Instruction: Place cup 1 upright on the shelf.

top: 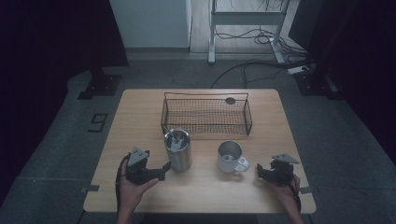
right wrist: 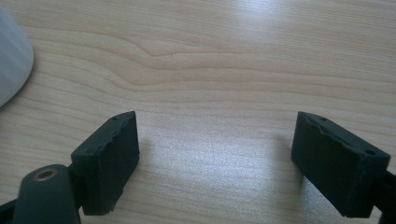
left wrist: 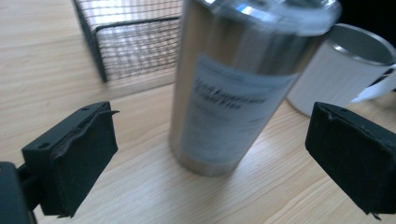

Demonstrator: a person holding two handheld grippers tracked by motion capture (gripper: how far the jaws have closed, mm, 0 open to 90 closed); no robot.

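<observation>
The steel tumbler [left wrist: 233, 84] carries a pale label [left wrist: 231, 109] with some lines of print, but the letters are too blurred to read. On the floor left of the bench, a dark mark [top: 98, 122] looks like the number 9.

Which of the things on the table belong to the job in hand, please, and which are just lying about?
In hand:
- tall steel tumbler with a paper label, standing free between the open left gripper fingers
- white mug with a handle, next to the open right gripper

Lying about:
- black wire mesh basket
- cables on the floor
</observation>
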